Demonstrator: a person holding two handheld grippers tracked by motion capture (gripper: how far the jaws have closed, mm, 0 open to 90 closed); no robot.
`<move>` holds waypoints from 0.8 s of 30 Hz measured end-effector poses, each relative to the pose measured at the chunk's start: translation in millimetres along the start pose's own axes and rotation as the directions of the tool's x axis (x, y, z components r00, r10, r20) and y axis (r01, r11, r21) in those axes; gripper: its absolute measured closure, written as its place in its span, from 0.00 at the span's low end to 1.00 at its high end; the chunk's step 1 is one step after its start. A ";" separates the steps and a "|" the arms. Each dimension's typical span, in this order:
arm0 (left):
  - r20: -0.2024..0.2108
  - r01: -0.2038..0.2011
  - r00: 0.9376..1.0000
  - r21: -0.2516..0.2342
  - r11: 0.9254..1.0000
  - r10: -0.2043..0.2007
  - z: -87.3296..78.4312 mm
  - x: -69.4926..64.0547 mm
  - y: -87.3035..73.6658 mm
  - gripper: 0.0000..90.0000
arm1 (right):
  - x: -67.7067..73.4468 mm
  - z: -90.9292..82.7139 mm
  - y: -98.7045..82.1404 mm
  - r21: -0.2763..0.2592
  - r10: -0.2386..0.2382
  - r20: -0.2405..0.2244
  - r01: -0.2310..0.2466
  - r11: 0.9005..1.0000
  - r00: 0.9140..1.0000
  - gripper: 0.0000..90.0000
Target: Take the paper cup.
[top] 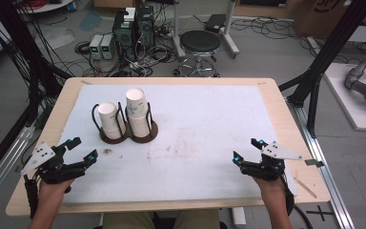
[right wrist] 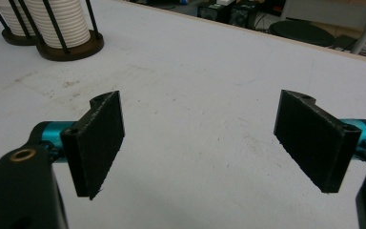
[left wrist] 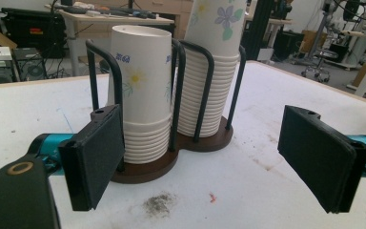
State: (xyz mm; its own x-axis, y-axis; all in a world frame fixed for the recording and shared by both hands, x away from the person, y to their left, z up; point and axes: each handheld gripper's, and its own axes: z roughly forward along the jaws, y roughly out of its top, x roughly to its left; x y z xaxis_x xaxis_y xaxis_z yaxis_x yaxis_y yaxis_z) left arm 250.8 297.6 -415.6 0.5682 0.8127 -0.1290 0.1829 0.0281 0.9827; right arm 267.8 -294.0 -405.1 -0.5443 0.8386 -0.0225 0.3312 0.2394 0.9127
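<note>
Paper cup stacks stand in a wire cup holder on the tabletop; left gripper near the holder, jaws released, empty; right gripper well apart, likewise released; advise squaring on the shorter stack, gripping gently to avoid crushing.

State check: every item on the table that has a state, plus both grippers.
left gripper: open, nothing between the jaws, aimed at the cup holder
right gripper: open, nothing between the jaws, over bare table
shorter cup stack: upright, nested, in the holder's left ring
taller cup stack: upright, nested, in the right ring
cup holder: standing flat on the table
</note>
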 end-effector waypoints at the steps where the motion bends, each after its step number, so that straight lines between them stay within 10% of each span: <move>1: 0.000 0.000 1.000 0.000 1.000 0.000 0.0 0.0 0.0 0.18 | 0.0 0.0 0.0 0.000 0.000 0.000 0.000 1.000 1.000 0.20; 24: 0.053 0.008 0.999 0.015 1.000 -0.009 12.7 -1.3 19.2 0.17 | 1.6 -3.8 0.4 0.011 0.003 -0.020 -0.002 1.000 1.000 0.20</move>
State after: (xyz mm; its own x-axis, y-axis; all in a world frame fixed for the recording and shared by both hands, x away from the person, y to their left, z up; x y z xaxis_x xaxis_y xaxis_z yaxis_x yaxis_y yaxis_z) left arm 263.8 289.7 -398.2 0.6085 0.7802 -0.1448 0.1999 0.0260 0.9795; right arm 264.2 -294.4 -403.2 -0.5588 0.8292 -0.0120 0.3406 0.2426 0.9084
